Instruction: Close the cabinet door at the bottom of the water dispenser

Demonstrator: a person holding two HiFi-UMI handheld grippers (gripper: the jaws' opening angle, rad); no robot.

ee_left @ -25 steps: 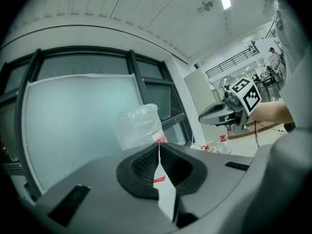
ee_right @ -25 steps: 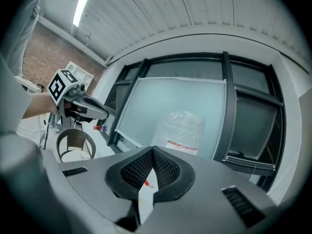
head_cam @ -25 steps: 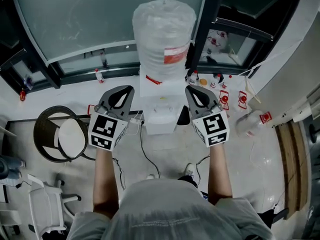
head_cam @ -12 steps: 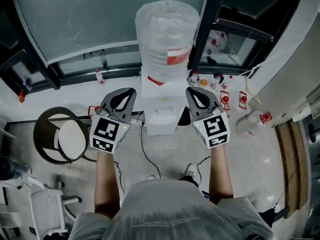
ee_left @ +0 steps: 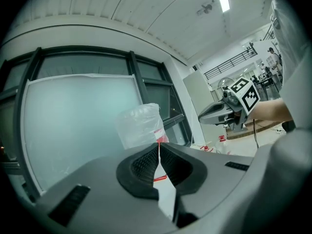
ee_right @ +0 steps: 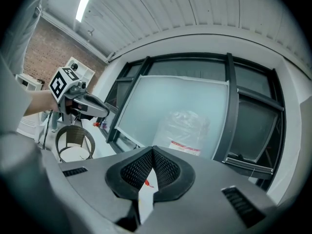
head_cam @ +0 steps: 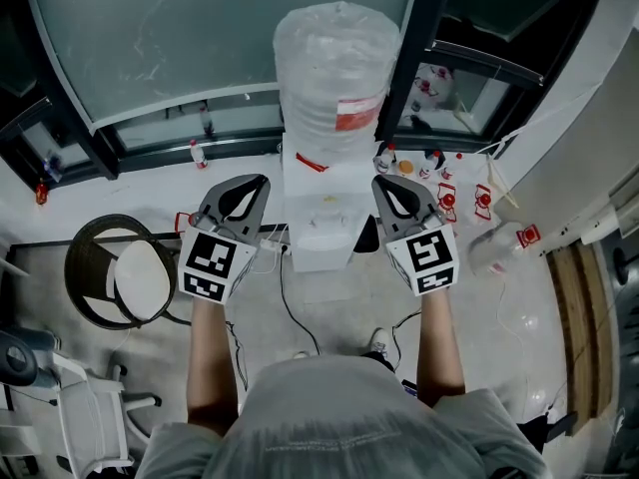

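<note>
Pressed pad to pad on nothing at all: left gripper (ee_left: 159, 149) and right gripper (ee_right: 152, 152), both held roughly level at centre frame, flanking the water dispenser (head_cam: 321, 218) without touching it. Above, a plastic-wrapped bottle (head_cam: 334, 68); behind, a frosted glass panel (head_cam: 200, 38). No sight of the cabinet door from overhead or past either pair of jaws, so impossible to say whether open or shut; presumably low on the front face, toward the person. Risks, judging from here: rocking the top-heavy unit with a hard or high shove, or snagging the cables (head_cam: 287, 302) trailing over the floor at its foot, possibly within the door's sweep. Close by: bottles (head_cam: 496, 250) scattered at right, easily knocked by a swinging arm; a wicker chair (head_cam: 120, 277) at left; a white chair (head_cam: 90, 407) at lower left. Nothing between grippers and dispenser.
</note>
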